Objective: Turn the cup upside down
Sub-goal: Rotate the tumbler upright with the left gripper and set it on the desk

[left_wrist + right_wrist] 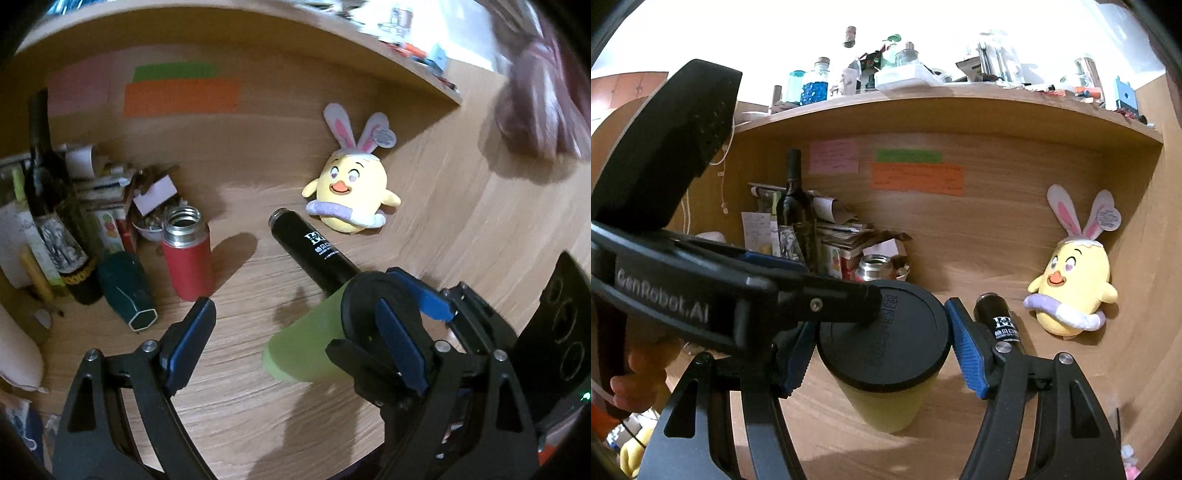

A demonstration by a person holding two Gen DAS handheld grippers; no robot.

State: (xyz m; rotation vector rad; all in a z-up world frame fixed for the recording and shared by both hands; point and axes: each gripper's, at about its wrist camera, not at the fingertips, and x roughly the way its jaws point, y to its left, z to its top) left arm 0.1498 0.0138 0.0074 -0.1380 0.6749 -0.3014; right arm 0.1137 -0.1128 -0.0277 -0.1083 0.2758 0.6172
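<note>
The cup is light green with a black lid. In the left wrist view the green cup [310,343] hangs above the desk, and the right gripper's blue pads [399,343] sit on either side of its lid. In the right wrist view the cup's black lid [882,339] faces me between my right gripper's [882,347] blue fingers [966,350], which close on the lid's rim. My left gripper [291,343] is open, its left finger [188,336] away from the cup. It shows in the right wrist view [812,291] across the lid's left side.
A red flask [188,254] with no cap stands at left. A black bottle [314,251] lies behind the cup. A yellow plush chick [351,184] sits at the back. A wine bottle [48,192], a dark green object [125,291] and clutter fill the left corner.
</note>
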